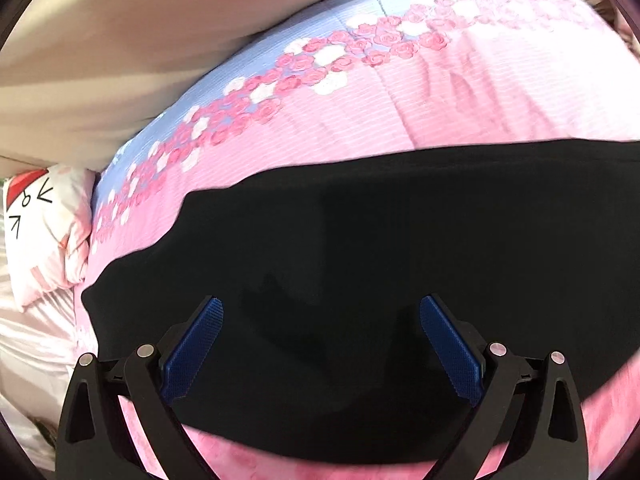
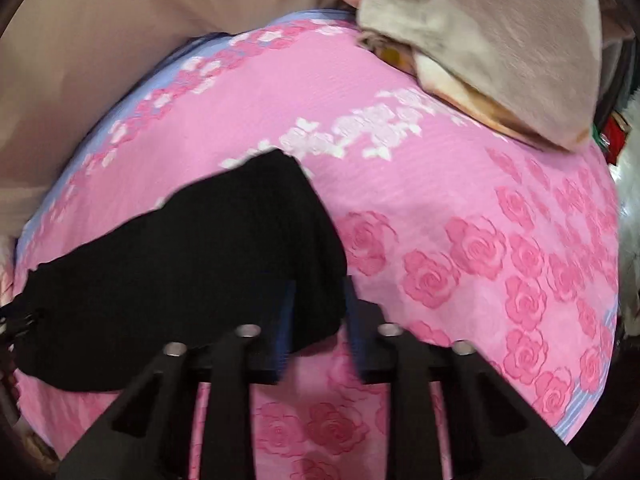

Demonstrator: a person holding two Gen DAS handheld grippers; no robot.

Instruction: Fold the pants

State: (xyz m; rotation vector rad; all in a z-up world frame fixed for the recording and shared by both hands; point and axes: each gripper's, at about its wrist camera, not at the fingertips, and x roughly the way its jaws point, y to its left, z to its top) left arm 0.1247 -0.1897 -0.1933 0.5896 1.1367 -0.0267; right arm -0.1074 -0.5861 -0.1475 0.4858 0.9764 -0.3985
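Black pants lie stretched across a pink rose-print bedspread. In the left wrist view my left gripper hovers over the middle of the pants, its blue pads spread wide with nothing between them. In the right wrist view one end of the pants reaches in from the left. My right gripper stands at that end's right edge. Its jaws are a narrow gap apart, with the edge of the black cloth lying in the gap. The picture is blurred and shows no pinch.
A white pillow with a cartoon face lies at the bed's left end. A beige blanket pile sits at the far right of the bed. A beige wall runs behind the bed.
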